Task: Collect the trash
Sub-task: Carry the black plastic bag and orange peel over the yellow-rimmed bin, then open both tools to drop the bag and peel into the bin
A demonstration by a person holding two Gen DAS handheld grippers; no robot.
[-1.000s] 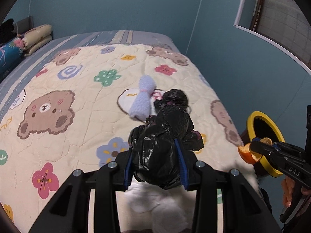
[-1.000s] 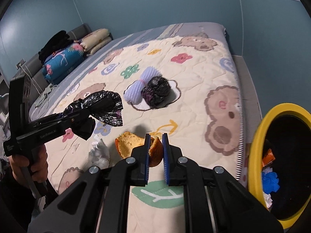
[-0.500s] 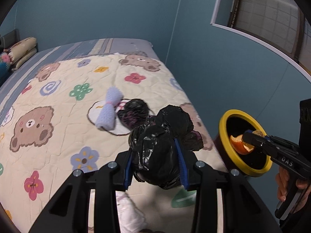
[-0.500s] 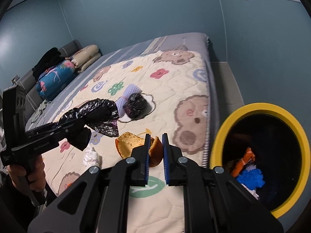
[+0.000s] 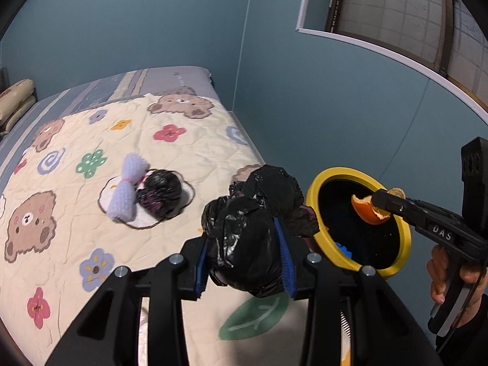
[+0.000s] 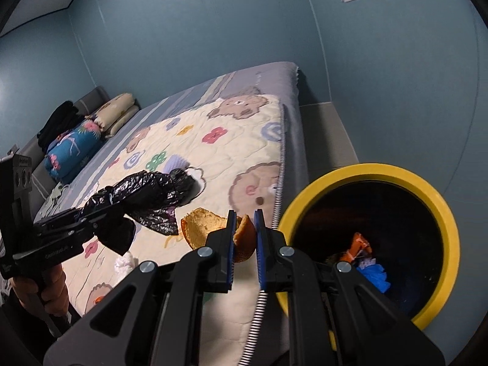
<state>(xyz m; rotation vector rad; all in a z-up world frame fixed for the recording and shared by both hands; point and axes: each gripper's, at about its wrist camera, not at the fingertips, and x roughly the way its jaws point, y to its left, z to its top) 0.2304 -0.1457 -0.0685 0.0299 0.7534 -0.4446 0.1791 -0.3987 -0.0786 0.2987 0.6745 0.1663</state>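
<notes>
Left wrist view: both claws have swung from over the bed toward the bin [image 5: 314, 201]. Left gripper [image 5: 244, 262] clamps a bag [image 5: 244, 244] beside its rim; right gripper [image 6: 245, 244] pinches peel [image 6: 210, 225], ready to drop.

Left gripper [image 5: 244, 262] clamped on a crumpled black plastic bag [image 5: 253, 231], held above the bed's [image 5: 189, 76] patterned quilt [image 5: 76, 213]. Right gripper [image 5: 382, 202] pinching an orange peel [image 5: 366, 212] over the yellow-rimmed bin [image 5: 314, 195] beside the bed. On the quilt, touching: lilac knitted roll [image 5: 126, 189], dark yarn ball [image 5: 160, 190].
</notes>
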